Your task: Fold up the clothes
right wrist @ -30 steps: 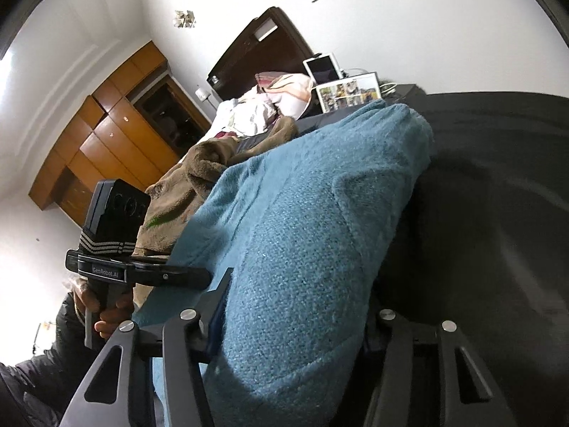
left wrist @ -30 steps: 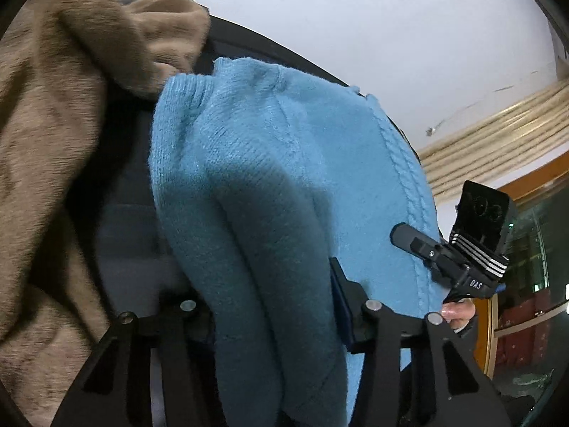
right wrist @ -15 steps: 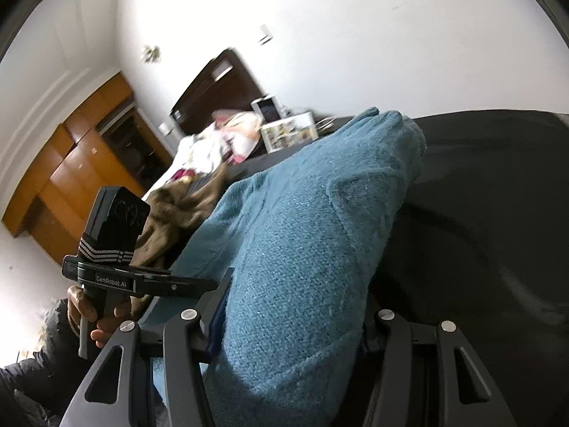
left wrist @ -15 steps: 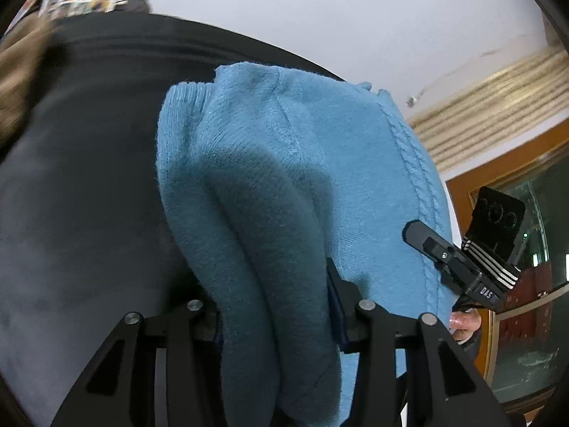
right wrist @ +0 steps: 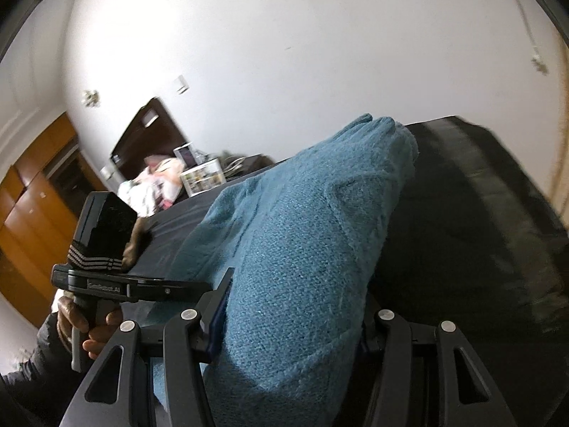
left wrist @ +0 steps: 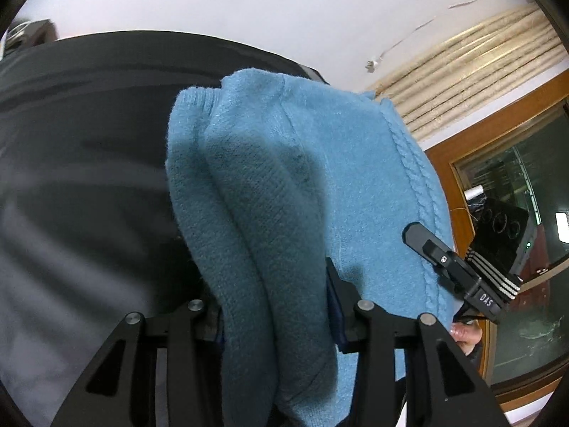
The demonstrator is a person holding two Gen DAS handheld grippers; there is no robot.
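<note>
Two grippers, one blue sweater bunched and held between us.

Left wrist view: our left gripper pinches thick folds that run straight ahead over the dark bed. Right wrist view: our right gripper clamps the same knit alongside the left; both sit equally near.

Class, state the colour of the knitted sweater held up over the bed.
Blue knitted sweater, shown best in the left wrist view.

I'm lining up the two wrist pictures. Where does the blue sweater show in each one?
Left wrist: blue sweater fills the centre, bunched between the fingers.
Right wrist: blue sweater runs from bottom centre up to the right.
Shared landmark: the dark bedspread beneath it.
</note>
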